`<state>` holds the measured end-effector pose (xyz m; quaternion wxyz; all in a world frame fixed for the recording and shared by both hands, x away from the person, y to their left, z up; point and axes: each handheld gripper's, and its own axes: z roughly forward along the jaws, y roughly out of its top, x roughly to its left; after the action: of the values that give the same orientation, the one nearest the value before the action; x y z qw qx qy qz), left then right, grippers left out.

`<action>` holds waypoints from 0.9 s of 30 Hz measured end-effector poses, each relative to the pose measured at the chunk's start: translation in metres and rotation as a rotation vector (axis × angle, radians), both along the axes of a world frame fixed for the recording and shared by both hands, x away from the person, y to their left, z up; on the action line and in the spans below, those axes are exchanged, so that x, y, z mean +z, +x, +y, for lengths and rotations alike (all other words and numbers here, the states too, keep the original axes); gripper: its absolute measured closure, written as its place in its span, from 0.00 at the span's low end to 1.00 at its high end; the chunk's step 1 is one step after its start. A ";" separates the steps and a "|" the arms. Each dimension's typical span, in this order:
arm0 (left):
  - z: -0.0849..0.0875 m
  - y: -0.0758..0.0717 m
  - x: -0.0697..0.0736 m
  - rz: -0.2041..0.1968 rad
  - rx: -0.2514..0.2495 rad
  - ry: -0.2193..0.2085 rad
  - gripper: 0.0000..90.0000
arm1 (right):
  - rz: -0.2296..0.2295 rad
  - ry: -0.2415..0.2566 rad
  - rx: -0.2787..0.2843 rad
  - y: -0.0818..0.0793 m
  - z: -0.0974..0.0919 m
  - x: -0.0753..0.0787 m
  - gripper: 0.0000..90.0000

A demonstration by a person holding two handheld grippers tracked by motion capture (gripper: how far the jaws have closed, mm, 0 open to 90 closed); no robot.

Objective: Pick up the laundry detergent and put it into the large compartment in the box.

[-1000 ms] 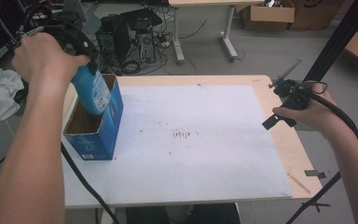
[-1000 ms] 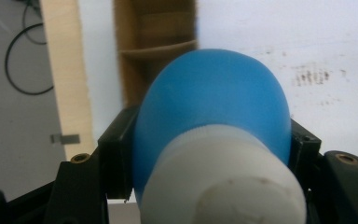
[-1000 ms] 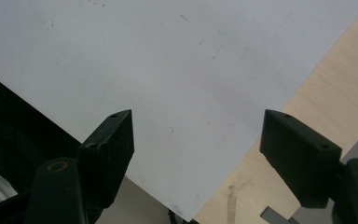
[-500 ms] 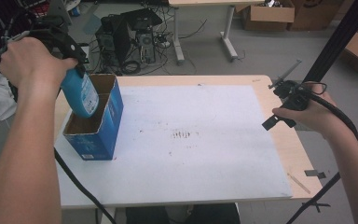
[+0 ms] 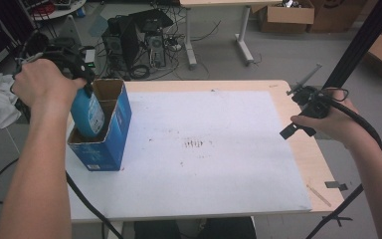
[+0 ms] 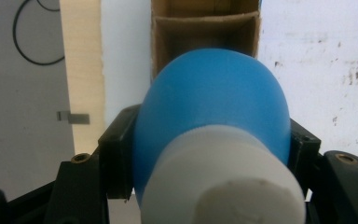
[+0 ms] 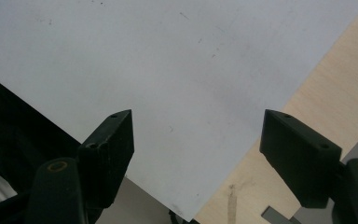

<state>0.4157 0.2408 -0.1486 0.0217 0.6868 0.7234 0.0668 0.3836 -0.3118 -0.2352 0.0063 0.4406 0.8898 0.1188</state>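
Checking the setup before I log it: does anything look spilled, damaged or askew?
No spill or damage. The white sheet carries dark scuffs near its middle, and the blue bottle leans tilted in the box.

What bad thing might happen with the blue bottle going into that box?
1. The blue bottle hangs tilted, partly inside the open cardboard box. It might catch on the divider inside and jam.
2. The box stands tall and narrow near the table's left edge. A sideways push from the bottle could tip it or slide it off.
3. The left gripper grips the bottle's rounded shoulder near the white cap, so it may slip. The right gripper is open and far away, so it cannot steady the box.
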 end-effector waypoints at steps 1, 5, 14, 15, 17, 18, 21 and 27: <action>0.000 0.001 -0.003 0.002 0.000 -0.001 0.41 | 0.000 0.000 0.000 0.000 0.000 0.000 0.29; 0.000 0.003 -0.016 0.016 -0.002 -0.009 0.41 | 0.003 -0.001 0.002 0.000 0.001 -0.001 0.29; -0.002 0.010 -0.049 0.061 -0.002 -0.018 0.41 | 0.007 -0.003 0.001 0.000 0.000 -0.004 0.29; -0.002 0.010 -0.049 0.061 -0.002 -0.018 0.41 | 0.007 -0.003 0.001 0.000 0.000 -0.004 0.29; -0.002 0.011 -0.055 0.068 -0.003 -0.013 0.41 | 0.007 -0.005 0.006 0.000 0.000 -0.004 0.29; -0.003 0.013 -0.061 0.077 -0.002 -0.009 0.41 | 0.007 -0.002 0.003 0.000 -0.001 -0.005 0.29; -0.003 0.014 -0.067 0.085 -0.002 -0.005 0.41 | 0.010 -0.002 0.000 0.001 -0.001 -0.006 0.29; -0.004 0.016 -0.083 0.103 0.009 0.011 0.41 | 0.014 -0.006 -0.001 0.001 -0.001 -0.008 0.29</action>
<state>0.4314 0.2370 -0.2318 -0.0197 0.6863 0.7262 0.0354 0.3845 -0.3128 -0.2428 0.0011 0.4419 0.8899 0.1131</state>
